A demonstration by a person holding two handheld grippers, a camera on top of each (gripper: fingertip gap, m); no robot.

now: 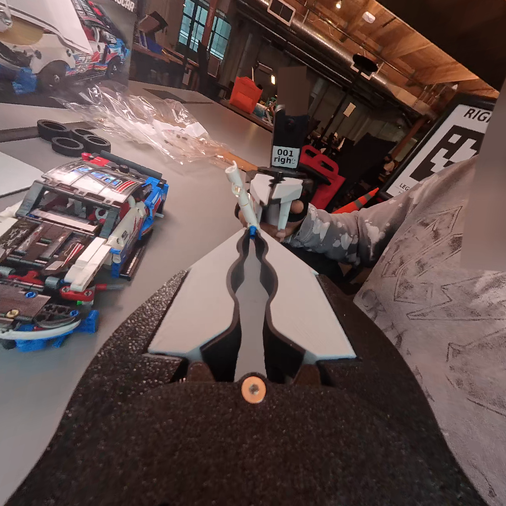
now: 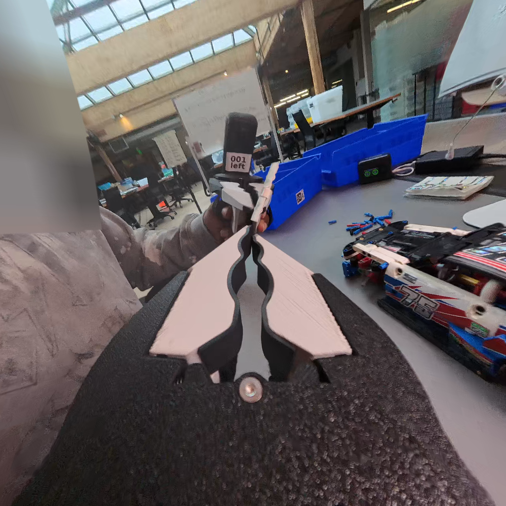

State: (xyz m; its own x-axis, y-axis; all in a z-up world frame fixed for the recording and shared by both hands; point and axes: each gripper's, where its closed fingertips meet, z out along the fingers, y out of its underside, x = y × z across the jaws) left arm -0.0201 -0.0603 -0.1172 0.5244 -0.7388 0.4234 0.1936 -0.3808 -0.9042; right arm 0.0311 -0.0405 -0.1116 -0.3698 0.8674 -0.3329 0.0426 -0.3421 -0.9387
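Note:
My left gripper [image 1: 252, 235] is shut on a blue pin [image 1: 252, 230] at the lower end of a long white brick piece [image 1: 242, 197]. It holds the piece upright above the grey table [image 1: 197, 202]. My right gripper [image 2: 251, 230] is shut, with its fingertips just below the lower end of the same white piece [image 2: 263, 195]. I see nothing between its pads. The two grippers face each other, tips almost touching. A brick-built race car [image 1: 82, 232] in white, blue and red lies on the table, and also shows in the right wrist view [image 2: 438, 287].
Several black tyres [image 1: 74, 137] and a clear plastic bag [image 1: 153, 123] lie behind the car, near a picture box [image 1: 54, 41]. Loose blue and red pins [image 2: 367, 221], blue bins [image 2: 356, 158] and a booklet [image 2: 449, 186] sit on the far side. The person's sleeves [image 1: 356, 230] are close by. The gap from one gripper's tips to the other's is roughly 7 centimetres. Both grippers' tips are roughly 15 centimetres from the brick-built race car [image 1: 82, 232]. Look for it in the right wrist view [image 2: 407, 248] too.

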